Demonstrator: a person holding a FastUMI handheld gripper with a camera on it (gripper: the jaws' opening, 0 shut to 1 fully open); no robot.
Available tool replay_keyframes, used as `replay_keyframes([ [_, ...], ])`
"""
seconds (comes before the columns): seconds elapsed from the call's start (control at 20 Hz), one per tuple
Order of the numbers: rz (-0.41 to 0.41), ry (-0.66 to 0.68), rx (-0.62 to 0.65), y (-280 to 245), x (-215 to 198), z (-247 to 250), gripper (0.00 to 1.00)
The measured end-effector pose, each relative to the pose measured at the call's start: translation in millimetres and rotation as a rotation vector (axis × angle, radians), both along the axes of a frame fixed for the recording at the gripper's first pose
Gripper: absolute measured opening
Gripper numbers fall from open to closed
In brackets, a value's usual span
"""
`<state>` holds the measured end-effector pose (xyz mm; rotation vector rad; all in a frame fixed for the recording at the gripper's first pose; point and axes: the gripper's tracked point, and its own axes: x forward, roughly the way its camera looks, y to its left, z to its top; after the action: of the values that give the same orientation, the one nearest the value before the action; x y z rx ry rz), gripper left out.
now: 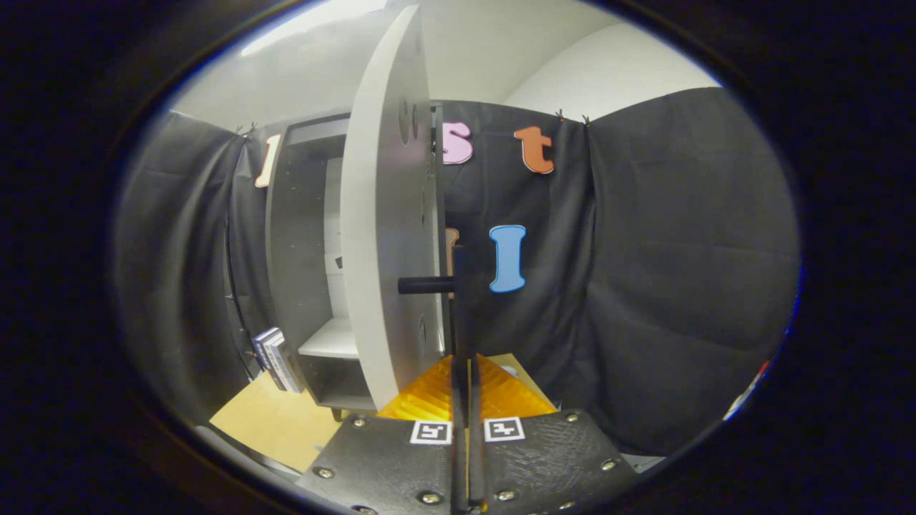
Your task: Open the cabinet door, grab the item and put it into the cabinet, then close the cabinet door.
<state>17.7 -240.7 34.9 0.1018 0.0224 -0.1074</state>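
Note:
The cabinet [292,236] stands at the back left, dark grey inside, with a white shelf [331,340] low in its opening. Its pale door [386,214] is swung wide open and shows almost edge-on straight ahead of me. A black bar handle [459,300] runs upright on the door's outer face, held off it by a short peg [425,285]. My gripper [464,363] is shut on this bar, which passes down between the two fingers. A small stack of upright book-like items [275,359] leans against the cabinet's left foot on the table.
The light wooden table [268,422] carries the cabinet. Black cloth walls close the booth on the left, behind the door and across the whole right side. A white ceiling shows above.

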Motion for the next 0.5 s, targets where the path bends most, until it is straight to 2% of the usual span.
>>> replay_keyframes([
  [0.5,0.108,-0.032,0.015,-41,3,7,0.02],
])
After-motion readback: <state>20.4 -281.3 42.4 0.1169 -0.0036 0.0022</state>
